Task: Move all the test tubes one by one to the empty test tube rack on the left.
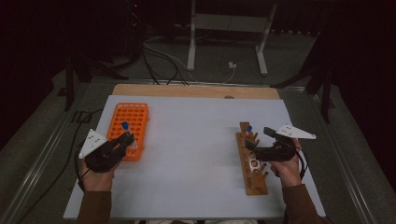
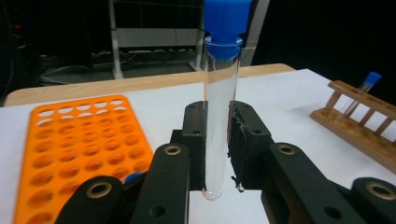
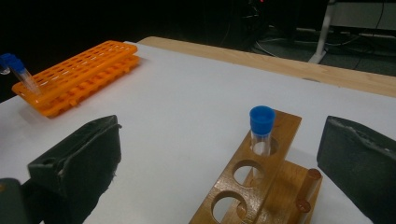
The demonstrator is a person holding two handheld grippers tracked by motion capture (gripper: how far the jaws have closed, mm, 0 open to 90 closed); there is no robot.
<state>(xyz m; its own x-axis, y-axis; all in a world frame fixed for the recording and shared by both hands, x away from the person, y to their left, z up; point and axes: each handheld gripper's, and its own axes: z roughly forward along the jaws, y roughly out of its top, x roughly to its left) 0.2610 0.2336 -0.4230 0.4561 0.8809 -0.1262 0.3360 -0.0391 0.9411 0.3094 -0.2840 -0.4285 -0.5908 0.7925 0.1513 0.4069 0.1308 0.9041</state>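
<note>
The work looks like moving capped test tubes between 2 racks, and by my reading it is only partly done: 1 blue-capped tube (image 3: 261,135) already stands in the end hole of the wooden rack (image 1: 251,163), while the other holes I can see in that rack are vacant. The left gripper (image 1: 127,140) has its jaws clamped on a second test tube (image 2: 219,116), a clear glass one with a blue stopper, held upright with its rounded bottom poking just below the pads and its cap well above them. Seen from above, that gripper sits over the near right corner of the orange rack (image 1: 128,128), which lies just to the gripper's left and ahead of it in its own view; the wooden rack is well off to its right. Whether the tube is heading for the orange rack or away from it I cannot tell. The right gripper (image 1: 254,143) hangs with its jaws spread wide and nothing between them, the wooden rack directly below and ahead, the standing tube between the 2 pads but farther on. What remains, I judge, is seating the held tube in a hole and letting go.
</note>
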